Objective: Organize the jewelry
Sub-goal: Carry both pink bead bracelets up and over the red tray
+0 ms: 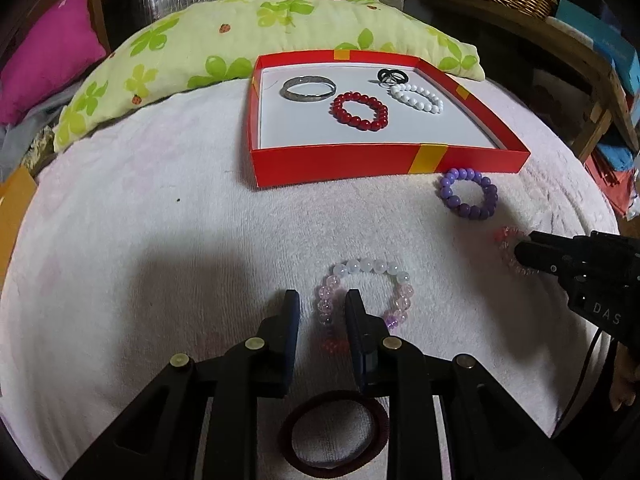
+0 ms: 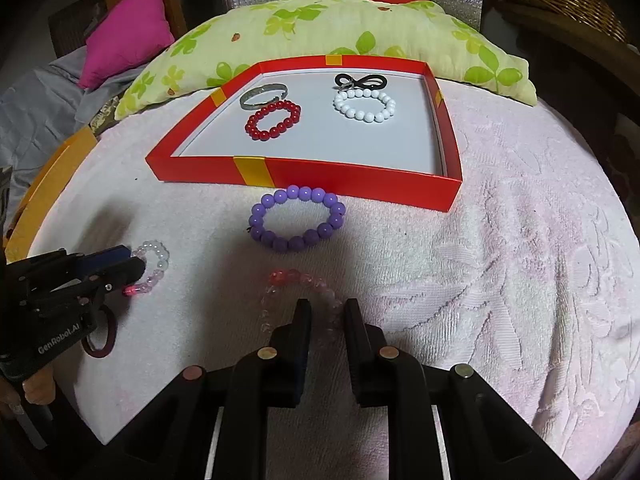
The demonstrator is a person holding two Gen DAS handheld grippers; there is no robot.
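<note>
A pale pink towel [image 2: 500,240] covers the surface under both pairs of fingers. Beyond the fingertips, at the towel's far edge, lies a green leaf-print pillow [image 2: 320,28]. Nearer than that sits the red box [image 2: 348,180], a shallow tray with a white floor, well ahead of the left gripper [image 1: 323,300] and the right gripper [image 2: 326,308].

In the box lie a silver bangle [image 1: 309,89], a red bead bracelet [image 1: 360,111], a white bead bracelet [image 1: 418,98] and a black ring piece [image 1: 392,76] touching the white beads at the far side.

Just outside the box's near wall, ahead of the right gripper's tips, rests the purple bead bracelet [image 2: 297,218]. A dark maroon hair tie [image 1: 334,432] lies on the towel beneath the left gripper, behind its fingertips.

The left gripper's fingers stand slightly apart, straddling one side of the pale pink-and-white bead bracelet [image 1: 366,294]; the beads sit in the gap, and I cannot tell whether the pads press on them. The right gripper's fingers are likewise a little apart, with the arc of the clear pink bead bracelet [image 2: 300,284] running between them, contact unclear.
</note>
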